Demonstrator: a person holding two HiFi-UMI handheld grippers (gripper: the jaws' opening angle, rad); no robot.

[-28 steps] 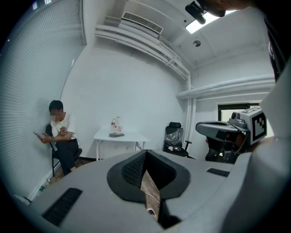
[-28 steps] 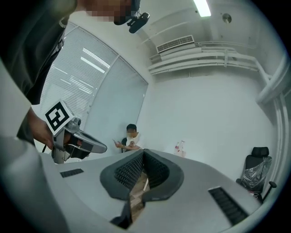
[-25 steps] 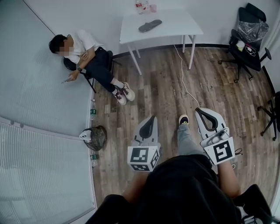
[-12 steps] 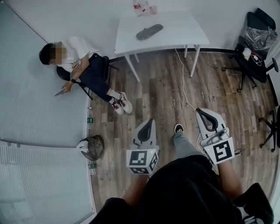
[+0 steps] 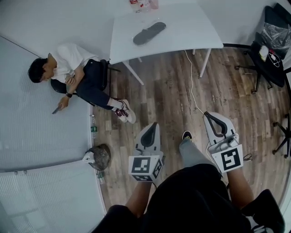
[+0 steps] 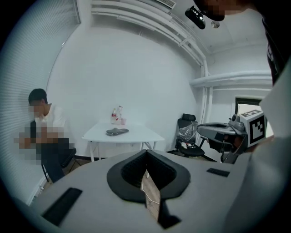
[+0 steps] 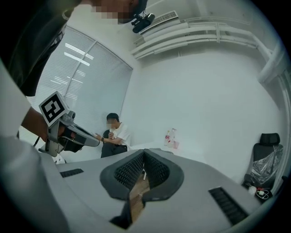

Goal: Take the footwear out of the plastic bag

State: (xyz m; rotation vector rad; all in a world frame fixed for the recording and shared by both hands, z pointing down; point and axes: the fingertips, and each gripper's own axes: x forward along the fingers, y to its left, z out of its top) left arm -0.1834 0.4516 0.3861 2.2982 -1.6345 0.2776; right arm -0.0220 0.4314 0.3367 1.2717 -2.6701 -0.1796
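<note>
Left gripper (image 6: 146,152): jaws pressed together, nothing between them; held above the floor (image 5: 168,100), aimed toward the table (image 5: 186,27).
Right gripper (image 7: 143,153): jaws pressed together, empty; level beside the left gripper.
Footwear (image 5: 149,32): 1 dark sandal lay flat on the table, well apart from the 2 grippers; whether a bag wrapped it could not be told.
Bottles (image 5: 138,4): stood at the table's far edge, behind the footwear.
Person (image 5: 72,75): sat on a chair left of the table, by the wall.
Office chair (image 5: 268,45): stood right of the table, with a clear plastic bag (image 5: 273,32) on it.
Cable (image 5: 191,86): white, ran over the floor from under the table.
</note>
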